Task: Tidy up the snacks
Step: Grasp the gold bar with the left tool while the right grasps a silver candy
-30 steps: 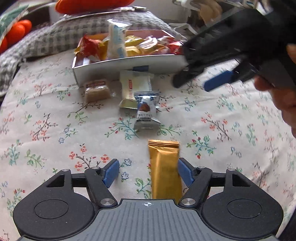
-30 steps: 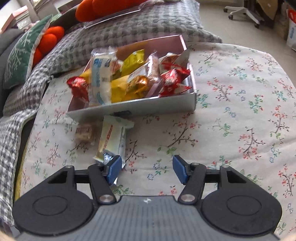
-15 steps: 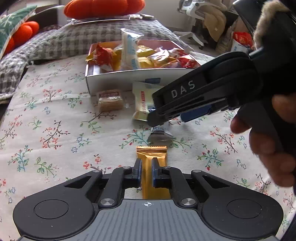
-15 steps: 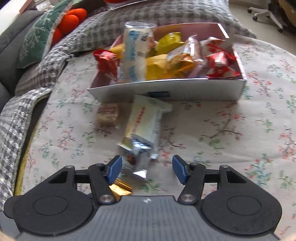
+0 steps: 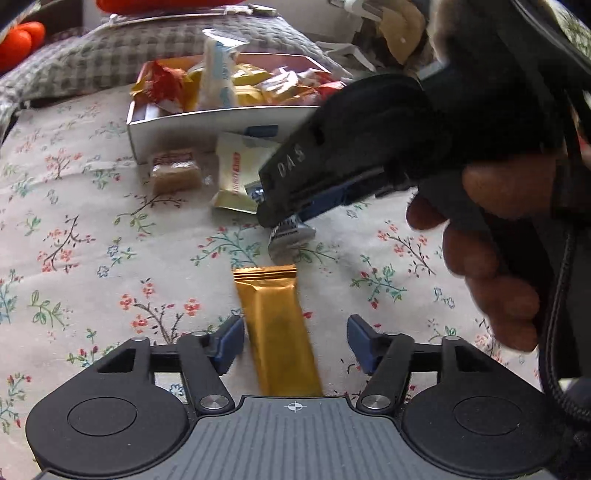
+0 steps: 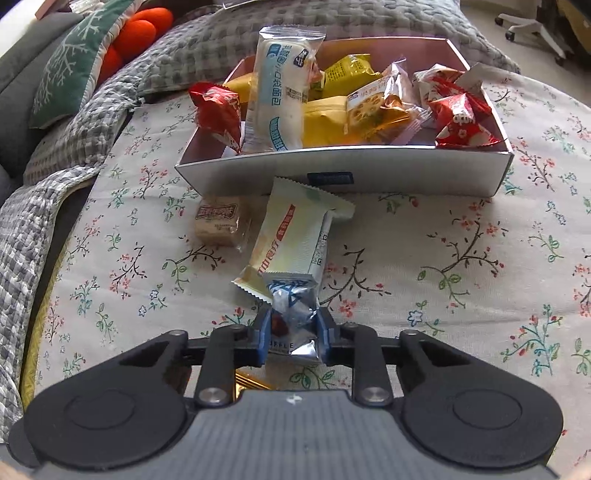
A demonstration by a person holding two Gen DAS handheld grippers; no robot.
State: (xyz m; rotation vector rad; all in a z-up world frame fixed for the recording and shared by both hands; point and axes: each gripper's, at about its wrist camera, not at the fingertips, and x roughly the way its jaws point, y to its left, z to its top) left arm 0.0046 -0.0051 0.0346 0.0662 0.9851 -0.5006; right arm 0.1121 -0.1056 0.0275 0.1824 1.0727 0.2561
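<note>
A gold bar wrapper (image 5: 275, 328) lies on the floral cloth between the fingers of my left gripper (image 5: 295, 341), which is open around it without touching. My right gripper (image 6: 291, 336) is shut on a silver truffle packet (image 6: 293, 317); in the left wrist view it (image 5: 291, 218) comes in from the right over that packet (image 5: 291, 236). A cream bar wrapper (image 6: 295, 236) and a small brown candy (image 6: 219, 219) lie in front of the white box (image 6: 369, 170), which holds several snacks.
The box (image 5: 207, 125) stands at the far side of the cloth against a grey checked cushion (image 6: 258, 33). A grey blanket (image 6: 48, 177) runs along the left edge. Orange plush shapes (image 6: 136, 33) and a green pillow (image 6: 70, 62) lie beyond.
My left gripper, shut on the gold bar half a second ago, has opened. My right gripper moved down over the silver packet and shut on it.
</note>
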